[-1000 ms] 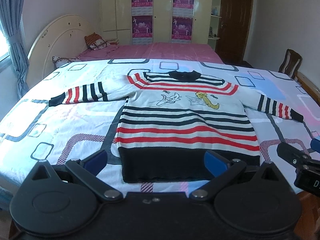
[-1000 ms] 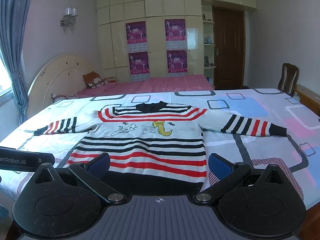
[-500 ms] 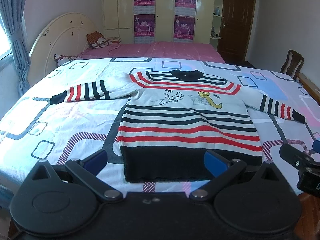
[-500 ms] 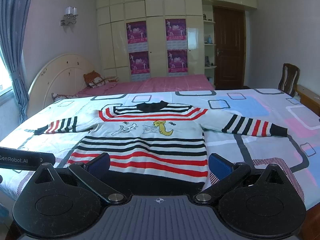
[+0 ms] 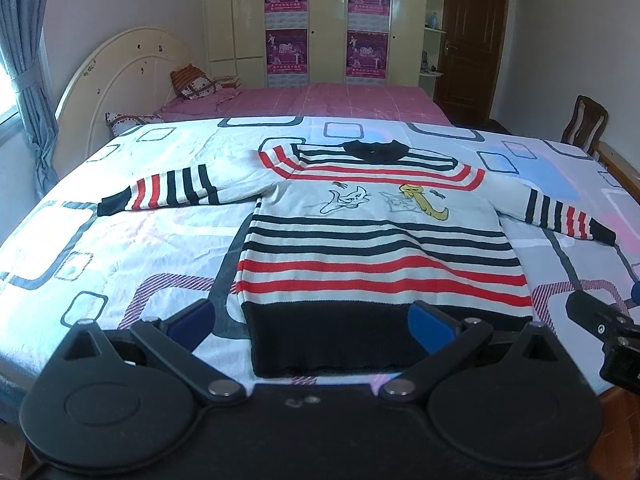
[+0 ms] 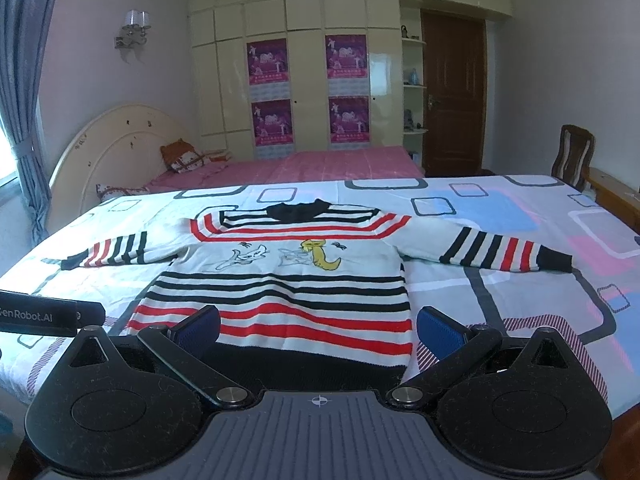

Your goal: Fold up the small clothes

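Note:
A small striped sweater in white, red and black lies flat, face up, on the patterned bedspread, both sleeves spread out sideways and its black hem nearest me. My left gripper hovers open just before the hem, blue pads wide apart and nothing between them. My right gripper is also open over the hem's right half, holding nothing. The right gripper's black body shows at the left wrist view's right edge; the left gripper's body shows at the right wrist view's left edge.
A second bed with a pink sheet and pillows stands behind. A cream headboard is at the left, a wardrobe with posters at the back, a wooden chair and a dark door at the right.
The left wrist camera has tilted slightly, so the sweater sits a little lower and nearer in its view. The right gripper has barely moved. Both stay open.

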Motion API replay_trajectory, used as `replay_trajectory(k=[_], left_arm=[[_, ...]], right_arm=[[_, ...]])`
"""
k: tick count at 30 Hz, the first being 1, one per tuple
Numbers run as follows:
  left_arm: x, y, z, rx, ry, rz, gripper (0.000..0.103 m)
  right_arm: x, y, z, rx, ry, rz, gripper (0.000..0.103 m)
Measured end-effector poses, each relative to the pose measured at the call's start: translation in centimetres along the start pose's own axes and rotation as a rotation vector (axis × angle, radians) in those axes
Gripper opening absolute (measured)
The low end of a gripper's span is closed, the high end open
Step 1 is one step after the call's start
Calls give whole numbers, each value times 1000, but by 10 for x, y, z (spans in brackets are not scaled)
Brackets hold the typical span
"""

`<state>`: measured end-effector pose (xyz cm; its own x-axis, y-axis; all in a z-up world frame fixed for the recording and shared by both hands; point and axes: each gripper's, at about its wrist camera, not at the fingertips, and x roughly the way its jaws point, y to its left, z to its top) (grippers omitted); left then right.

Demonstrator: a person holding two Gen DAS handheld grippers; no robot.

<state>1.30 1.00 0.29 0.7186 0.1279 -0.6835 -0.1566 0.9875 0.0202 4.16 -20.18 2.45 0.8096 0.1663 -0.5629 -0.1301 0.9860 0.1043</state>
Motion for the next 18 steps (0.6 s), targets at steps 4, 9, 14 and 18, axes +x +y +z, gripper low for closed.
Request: replay_trajectory(k=[4, 9, 14, 18], left_arm=[[7, 1, 5, 4, 2, 4, 103], [21, 2, 12, 7, 7, 9, 103], [40, 5, 21, 13, 19, 5, 103], [58, 9, 31, 20, 27, 1, 103]], right_arm=[[7, -1, 2, 3, 9, -10, 103], [19, -4, 4, 10, 34, -29, 103], [35, -7, 10, 35, 36, -32, 103], [53, -6, 14, 37, 47, -45, 103]])
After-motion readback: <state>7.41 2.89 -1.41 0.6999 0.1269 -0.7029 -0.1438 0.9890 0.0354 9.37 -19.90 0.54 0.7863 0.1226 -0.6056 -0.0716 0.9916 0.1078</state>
